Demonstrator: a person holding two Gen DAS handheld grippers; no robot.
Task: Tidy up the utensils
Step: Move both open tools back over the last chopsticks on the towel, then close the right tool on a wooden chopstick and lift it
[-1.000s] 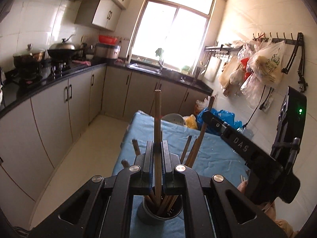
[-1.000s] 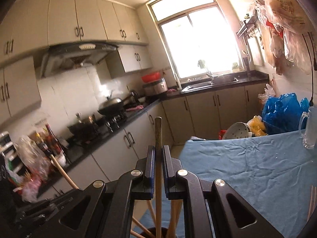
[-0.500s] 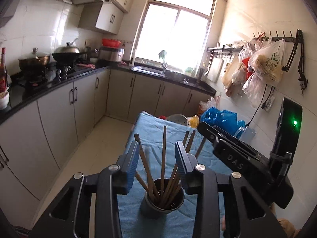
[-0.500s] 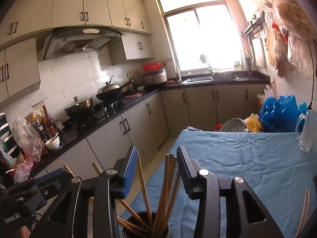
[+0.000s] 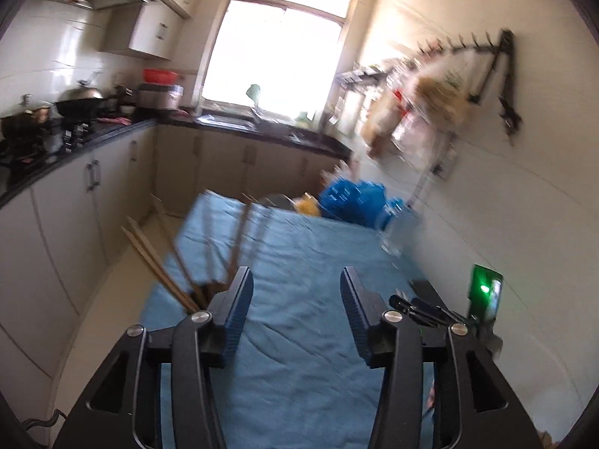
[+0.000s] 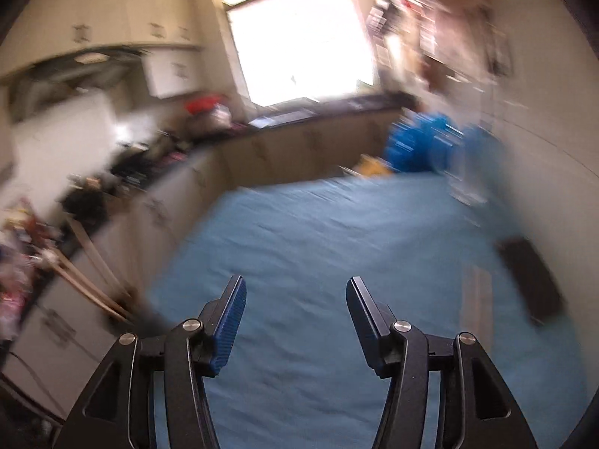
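Observation:
Several wooden chopsticks [image 5: 176, 262] lean out of a dark holder at the left edge of the blue cloth [image 5: 299, 247]; my left finger hides most of the holder. My left gripper [image 5: 295, 288] hangs over bare cloth to the right of them, jaws opening with nothing between. In the blurred right wrist view the chopsticks [image 6: 93, 280] and holder [image 6: 149, 323] lie far left. My right gripper [image 6: 295, 288] is over the cloth [image 6: 318, 232], jaws opening and empty. A pale pair of loose chopsticks [image 6: 475, 292] lies on the cloth to the right.
A black flat object [image 6: 531, 280] lies by the wall at the cloth's right edge. A clear jug [image 5: 393, 232] and blue bags [image 5: 352, 202] sit at the far end. Kitchen cabinets [image 5: 75, 194] line the left. A green light [image 5: 485, 288] glows on the other device.
Both grippers let go of a chopstick standing in the holder and opened wide. Both swung right, away from the holder, the right one also dipping toward the cloth.

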